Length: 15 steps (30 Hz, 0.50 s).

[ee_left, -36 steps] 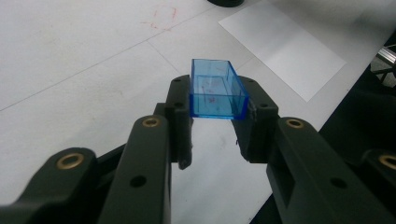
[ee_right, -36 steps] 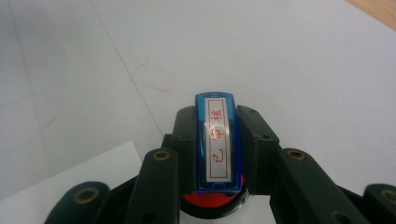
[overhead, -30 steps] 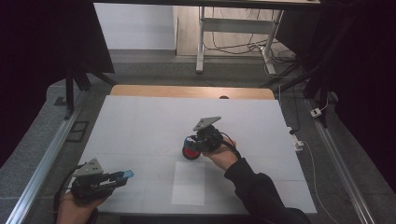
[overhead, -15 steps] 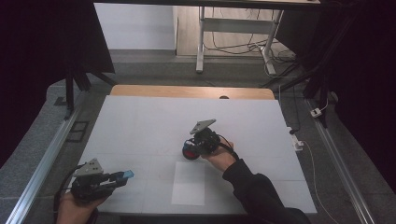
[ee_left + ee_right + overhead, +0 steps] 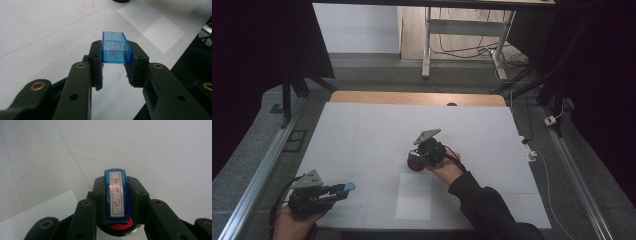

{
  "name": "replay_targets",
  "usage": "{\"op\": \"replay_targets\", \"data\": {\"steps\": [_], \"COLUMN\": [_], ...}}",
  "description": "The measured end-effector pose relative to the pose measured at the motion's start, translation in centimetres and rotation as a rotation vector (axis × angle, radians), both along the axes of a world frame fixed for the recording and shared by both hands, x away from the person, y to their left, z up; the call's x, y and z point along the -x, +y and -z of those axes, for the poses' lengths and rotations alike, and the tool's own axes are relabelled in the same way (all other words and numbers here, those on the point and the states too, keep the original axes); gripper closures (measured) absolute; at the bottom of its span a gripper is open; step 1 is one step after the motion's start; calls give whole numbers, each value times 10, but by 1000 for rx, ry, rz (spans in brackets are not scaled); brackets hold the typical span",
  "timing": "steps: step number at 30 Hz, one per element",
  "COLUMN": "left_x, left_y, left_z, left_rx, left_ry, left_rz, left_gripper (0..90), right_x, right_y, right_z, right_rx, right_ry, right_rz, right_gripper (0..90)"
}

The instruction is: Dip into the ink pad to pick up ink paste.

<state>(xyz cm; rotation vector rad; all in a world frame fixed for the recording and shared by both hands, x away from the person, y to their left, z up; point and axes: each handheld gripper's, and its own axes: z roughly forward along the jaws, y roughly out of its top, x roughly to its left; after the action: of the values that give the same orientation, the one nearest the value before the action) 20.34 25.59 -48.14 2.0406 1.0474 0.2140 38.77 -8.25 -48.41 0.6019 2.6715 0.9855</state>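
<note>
A blue stamp (image 5: pixel 117 196) with a white label of red characters is clamped between the jaws of my right gripper (image 5: pixel 117 183). Its lower end sits at a round red ink pad (image 5: pixel 120 227) with a dark rim. In the high view this gripper (image 5: pixel 418 160) is at the middle of the table, over the ink pad (image 5: pixel 413 163). My left gripper (image 5: pixel 115 48) is shut on a clear blue rectangular cap (image 5: pixel 115 51), open side up. In the high view this gripper (image 5: pixel 343 189) hovers near the front left, with the cap (image 5: pixel 347 187) at its tip.
A white sheet of paper (image 5: pixel 414 196) lies flat near the table's front edge, between the two hands. The white tabletop (image 5: pixel 362 135) carries faint red marks (image 5: pixel 80 147). A wooden strip (image 5: pixel 412 98) runs along the far edge, and metal rails (image 5: pixel 262 170) flank both sides.
The right gripper has shifted a little toward the person with the stamp. The left gripper has stayed still with the blue cap.
</note>
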Motion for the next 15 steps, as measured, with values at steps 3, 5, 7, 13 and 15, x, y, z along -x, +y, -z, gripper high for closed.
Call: {"op": "replay_targets", "data": {"steps": [3, 5, 7, 13, 15], "left_x": [0, 0, 0, 0, 0], "left_y": [0, 0, 0, 0, 0], "left_z": [0, 0, 0, 0, 0], "left_rx": [-1, -1, -1, -1, 0], "left_ry": [0, 0, 0, 1, 0], "left_rz": [0, -1, 0, 0, 0], "left_gripper": [685, 684, 684, 684, 684], "right_x": [-2, -5, -7, -15, -16], "right_y": [-1, -3, -5, -13, -14], "right_z": [0, 1, 2, 5, 5], "right_rx": [-16, -30, -53, -115, -123], "right_ry": [20, 36, 55, 118, 126], "right_rz": [8, 11, 15, 33, 34], "right_gripper": [710, 710, 710, 710, 711]}}
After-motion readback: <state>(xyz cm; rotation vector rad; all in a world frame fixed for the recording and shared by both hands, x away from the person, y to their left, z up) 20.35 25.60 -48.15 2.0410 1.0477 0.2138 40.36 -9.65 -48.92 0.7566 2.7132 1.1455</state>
